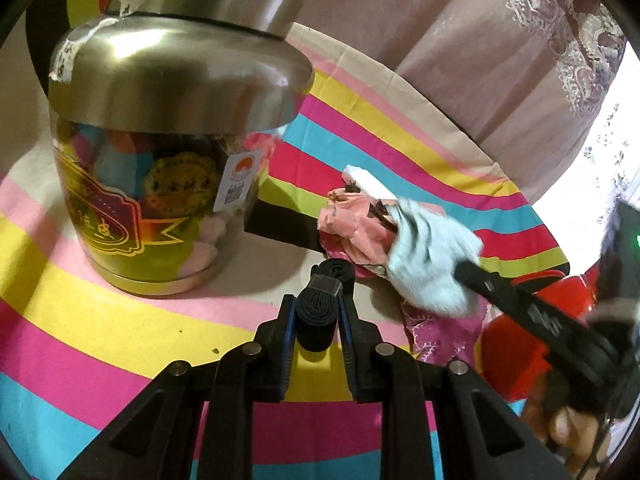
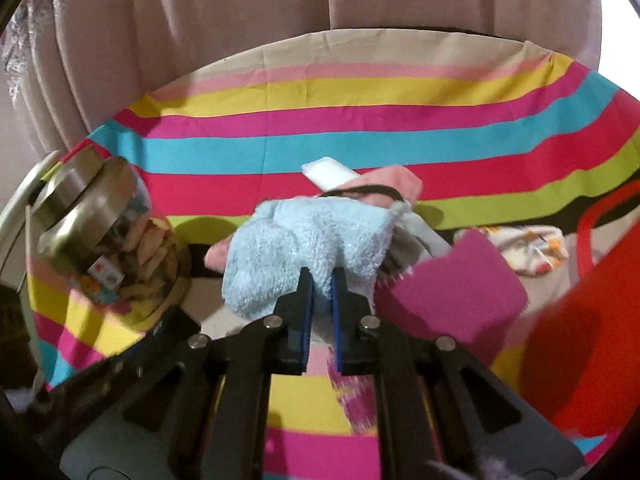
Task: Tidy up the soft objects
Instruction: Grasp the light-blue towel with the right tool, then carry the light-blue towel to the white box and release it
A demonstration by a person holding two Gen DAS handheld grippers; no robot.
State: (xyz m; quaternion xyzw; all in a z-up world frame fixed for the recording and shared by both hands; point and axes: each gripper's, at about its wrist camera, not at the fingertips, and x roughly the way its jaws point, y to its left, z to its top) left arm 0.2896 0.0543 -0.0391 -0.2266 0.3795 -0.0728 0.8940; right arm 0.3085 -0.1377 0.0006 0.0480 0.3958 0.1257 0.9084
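A surface (image 2: pixel 360 120) covered by a cloth with bright stripes is seen in front of pale pink curtains (image 2: pixel 240 8). The fingers of the right gripper (image 2: pixel 320 280) are clenched on a light blue fluffy cloth (image 2: pixel 304 240), which is pinched between the blue pads. In the left wrist view this cloth (image 1: pixel 432 252) is seen at the tip of the right gripper (image 1: pixel 464 270), above a small heap of soft things. In this heap a pink cloth (image 1: pixel 356 224), a white piece (image 1: pixel 368 180) and a dark hair band (image 2: pixel 360 191) are found, just behind the blue cloth. A magenta cloth (image 2: pixel 452 292) lies just right of the gripper, and a red container (image 2: pixel 592 320) stands at the right edge. The fingers of the left gripper (image 1: pixel 320 300) are closed on a black elastic band (image 1: pixel 316 320), which is held upright between them. Near the left gripper a big jar (image 1: pixel 160 200) with a metal lid (image 1: pixel 192 40) stands on the surface, and coloured soft things are seen through its clear wall.
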